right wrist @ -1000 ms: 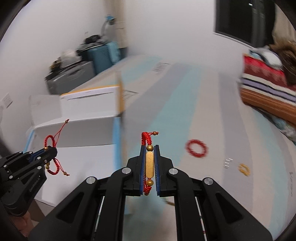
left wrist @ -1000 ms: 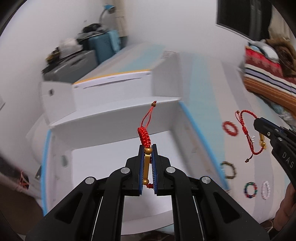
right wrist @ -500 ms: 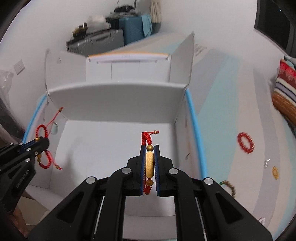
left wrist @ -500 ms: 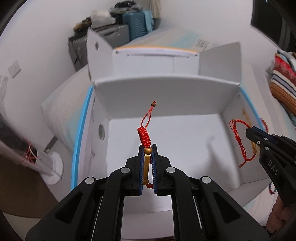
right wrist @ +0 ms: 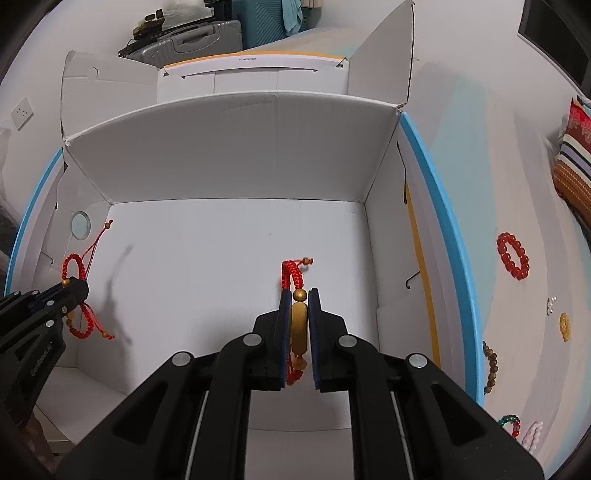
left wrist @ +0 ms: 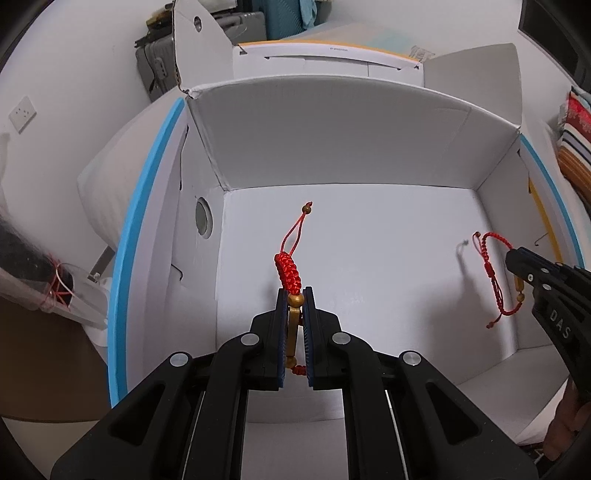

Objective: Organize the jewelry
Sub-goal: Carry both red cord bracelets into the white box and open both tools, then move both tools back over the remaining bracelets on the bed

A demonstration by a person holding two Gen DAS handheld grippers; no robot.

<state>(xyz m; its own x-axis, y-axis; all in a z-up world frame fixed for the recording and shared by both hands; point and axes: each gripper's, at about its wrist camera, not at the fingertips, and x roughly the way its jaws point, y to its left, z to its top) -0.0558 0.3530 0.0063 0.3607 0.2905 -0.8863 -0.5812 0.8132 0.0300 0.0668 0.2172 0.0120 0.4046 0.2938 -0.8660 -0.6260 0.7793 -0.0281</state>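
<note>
My left gripper [left wrist: 294, 295] is shut on a red cord bracelet with a gold bar [left wrist: 288, 271] and holds it above the floor of an open white cardboard box [left wrist: 332, 133]. My right gripper [right wrist: 299, 297] is shut on a second red cord bracelet with a gold bar [right wrist: 298, 321], also over the box floor [right wrist: 221, 243]. The right gripper shows at the right edge of the left wrist view [left wrist: 517, 258] with its bracelet [left wrist: 493, 269]. The left gripper shows at the left of the right wrist view [right wrist: 79, 288] with its bracelet [right wrist: 79, 325].
To the right of the box, on the white and pale blue surface, lie a red bead bracelet [right wrist: 513, 254], a gold piece [right wrist: 564, 325], a brown bead bracelet [right wrist: 491, 369] and multicoloured bead bracelets [right wrist: 511, 422]. Suitcases [right wrist: 192, 33] stand behind the box. A striped cushion [right wrist: 572, 170] lies at the right.
Both grippers have swung left from over the surface with the loose bracelets to over the open box and come lower toward its floor. Each still holds its bracelet.
</note>
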